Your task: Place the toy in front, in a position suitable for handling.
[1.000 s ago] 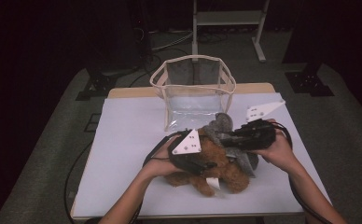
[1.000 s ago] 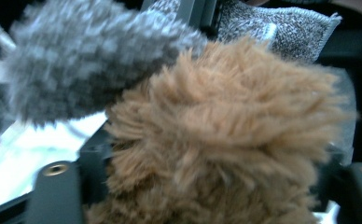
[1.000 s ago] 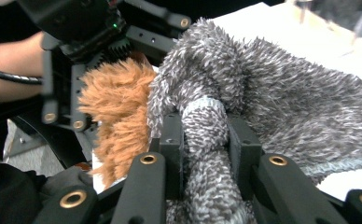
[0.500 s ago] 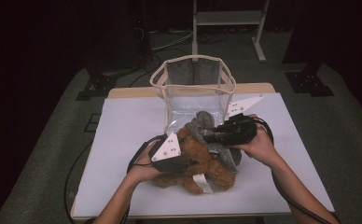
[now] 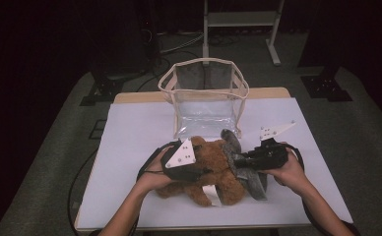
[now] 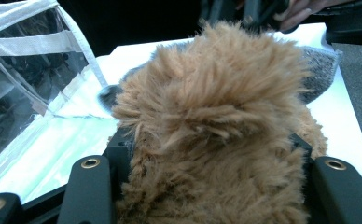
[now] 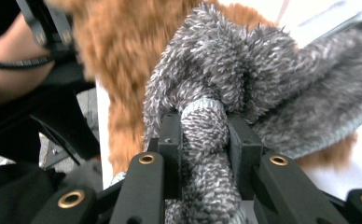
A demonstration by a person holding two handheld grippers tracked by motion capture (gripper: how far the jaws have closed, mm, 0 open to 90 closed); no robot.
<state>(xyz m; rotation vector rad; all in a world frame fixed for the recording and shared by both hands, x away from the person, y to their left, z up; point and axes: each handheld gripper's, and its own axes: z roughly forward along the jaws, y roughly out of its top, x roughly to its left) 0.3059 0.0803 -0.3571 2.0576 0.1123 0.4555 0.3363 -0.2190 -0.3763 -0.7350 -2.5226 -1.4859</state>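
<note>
A brown plush bear (image 5: 213, 172) lies on the white table (image 5: 140, 128), with a grey fuzzy cloth (image 5: 252, 177) wrapped at its right side. My left gripper (image 5: 199, 171) comes in from the left. Its jaws have just been closing and now press into the brown fur (image 6: 216, 121) from both sides, so my left gripper (image 6: 209, 149) is shut on the bear. My right gripper (image 5: 239, 161) reaches in from the right. In the right gripper view it (image 7: 205, 135) pinches a rolled strip of the grey cloth (image 7: 244, 70), with the bear (image 7: 118, 46) behind.
A clear plastic bag with white trim (image 5: 204, 61) stands open just behind the bear, and it also shows at the left (image 6: 25, 70). A metal stand (image 5: 238, 19) rises beyond the table. The person's forearms enter from the table's front edge.
The left gripper slid left along the bear and closed on it. The right gripper, still on the grey cloth, swung left, then came back right and lower.
</note>
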